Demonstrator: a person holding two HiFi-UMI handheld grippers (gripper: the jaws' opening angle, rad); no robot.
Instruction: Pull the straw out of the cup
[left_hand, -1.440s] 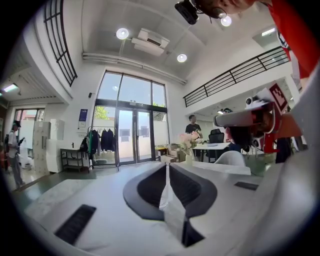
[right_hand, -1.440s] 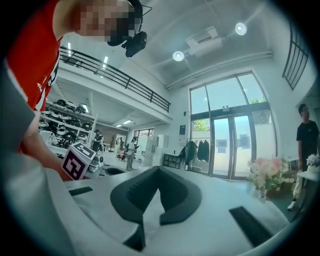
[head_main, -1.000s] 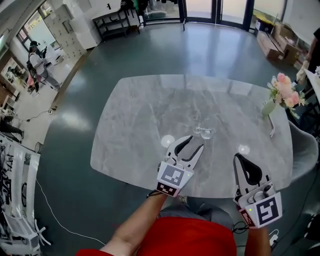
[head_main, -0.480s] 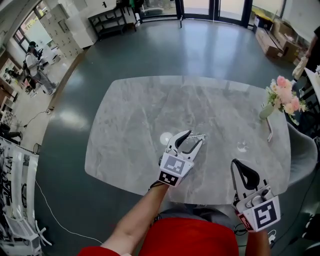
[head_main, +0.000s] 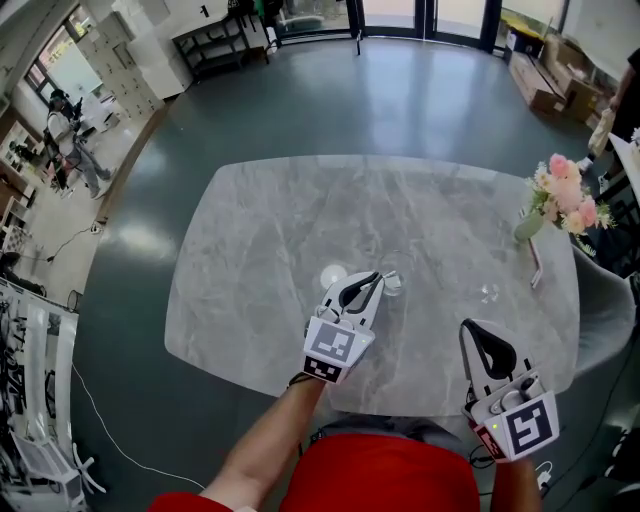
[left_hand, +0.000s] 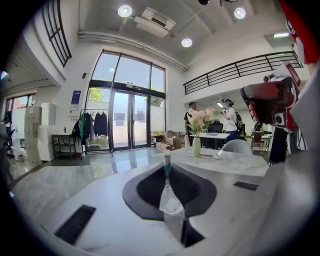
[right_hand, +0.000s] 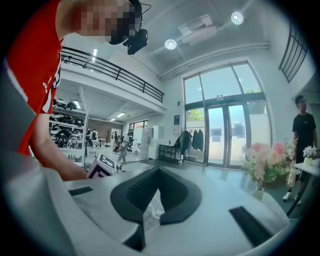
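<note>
A small clear cup (head_main: 392, 284) stands near the middle of the grey marble table (head_main: 280, 220). My left gripper (head_main: 378, 281) reaches it from the near side, and its jaws have just been closing. They are now shut on the cup's near wall. In the left gripper view the clear cup (left_hand: 172, 207) sits between the black pads. A white straw (left_hand: 166, 161) with a teal band rises from it. My right gripper (head_main: 470, 328) hangs shut over the table's front right edge, apart from the cup, with nothing in it.
A vase of pink flowers (head_main: 560, 200) stands at the table's right edge, with a grey chair (head_main: 605, 310) beside it. The table's front edge runs just under both grippers. A person in black (right_hand: 302, 145) stands at the right, and others (head_main: 65, 130) are far off on the left.
My left gripper moved forward to the cup with its jaws wide, then closed them on it. My right gripper has shifted only slightly and stays shut.
</note>
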